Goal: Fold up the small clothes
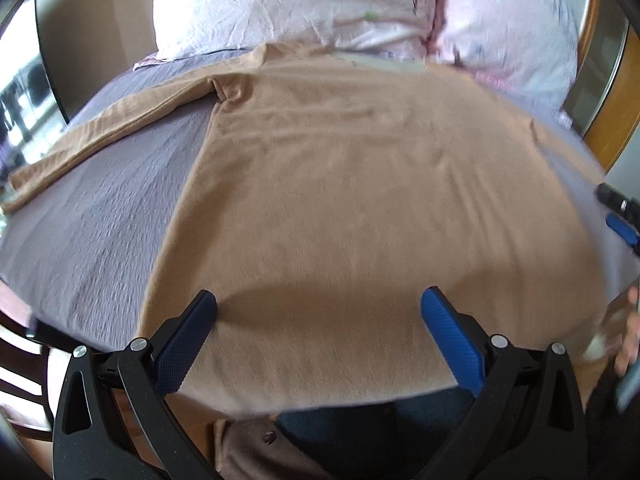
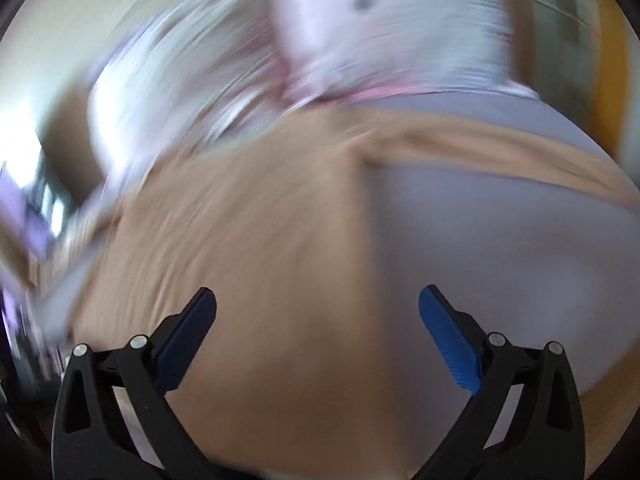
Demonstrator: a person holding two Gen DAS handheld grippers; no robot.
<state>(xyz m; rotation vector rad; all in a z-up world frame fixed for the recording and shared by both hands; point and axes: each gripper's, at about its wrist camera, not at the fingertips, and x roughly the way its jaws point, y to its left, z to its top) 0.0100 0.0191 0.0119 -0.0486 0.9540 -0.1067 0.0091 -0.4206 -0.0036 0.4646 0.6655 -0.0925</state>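
Note:
A tan long-sleeved top (image 1: 340,200) lies spread flat on a grey-purple bed sheet (image 1: 100,220), hem toward me, one sleeve (image 1: 100,132) stretched out to the left. My left gripper (image 1: 319,304) is open and empty, just above the hem area. In the right wrist view, which is badly motion-blurred, the same top (image 2: 240,240) fills the middle, its other sleeve (image 2: 500,148) running right. My right gripper (image 2: 318,304) is open and empty over the top's right side. The right gripper's blue fingers also show in the left wrist view (image 1: 622,228) at the right edge.
Two pale pink flowered pillows (image 1: 300,4) lie at the far end of the bed. A wooden frame (image 1: 612,112) stands at the right. A dark chair (image 1: 24,380) is at the near left, and my legs in dark trousers (image 1: 360,432) at the bed's near edge.

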